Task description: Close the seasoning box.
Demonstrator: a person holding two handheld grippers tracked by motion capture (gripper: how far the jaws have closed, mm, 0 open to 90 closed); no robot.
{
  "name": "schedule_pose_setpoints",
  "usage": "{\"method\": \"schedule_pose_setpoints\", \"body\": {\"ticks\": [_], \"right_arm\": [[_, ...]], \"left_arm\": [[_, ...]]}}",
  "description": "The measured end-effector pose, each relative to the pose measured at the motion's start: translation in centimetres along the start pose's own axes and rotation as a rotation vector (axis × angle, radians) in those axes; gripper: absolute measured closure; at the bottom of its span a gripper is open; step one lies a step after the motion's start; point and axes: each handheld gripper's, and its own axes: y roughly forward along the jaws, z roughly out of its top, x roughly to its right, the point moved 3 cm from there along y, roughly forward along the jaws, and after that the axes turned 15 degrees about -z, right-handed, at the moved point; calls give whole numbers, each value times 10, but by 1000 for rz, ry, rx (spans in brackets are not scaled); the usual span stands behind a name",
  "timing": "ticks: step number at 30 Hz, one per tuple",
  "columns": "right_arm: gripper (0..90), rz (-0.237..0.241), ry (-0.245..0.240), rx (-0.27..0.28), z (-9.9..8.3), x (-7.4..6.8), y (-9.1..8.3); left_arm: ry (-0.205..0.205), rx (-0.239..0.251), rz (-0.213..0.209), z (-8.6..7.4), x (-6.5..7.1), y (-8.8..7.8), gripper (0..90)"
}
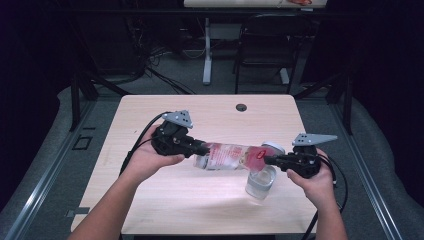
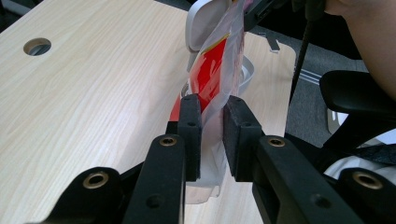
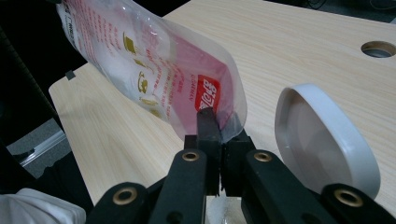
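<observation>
glass (image 1: pixel 261 183) under pouch (image 1: pixel 230 156), high view

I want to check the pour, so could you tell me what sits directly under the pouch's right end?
A clear glass jar stands on the table under the pouch, near the right gripper. Its contents cannot be told, and the pouch covers its mouth.

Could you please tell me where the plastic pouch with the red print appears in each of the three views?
High view: pouch centre, stretched between both claws.
Left gripper view: upper centre, rising from the jaws.
Right gripper view: upper left, its corner pinched in the jaws.
Shared landmark: the white lid.
</observation>
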Motion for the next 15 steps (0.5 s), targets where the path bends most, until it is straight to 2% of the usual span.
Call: {"method": "schedule_pose_setpoints", "body": {"ticks": [15], "right_arm": [[888,-30,-12,-3,-1,-1,-1]], "left_arm": [[1,3,-8,3,0,1,783]]}}
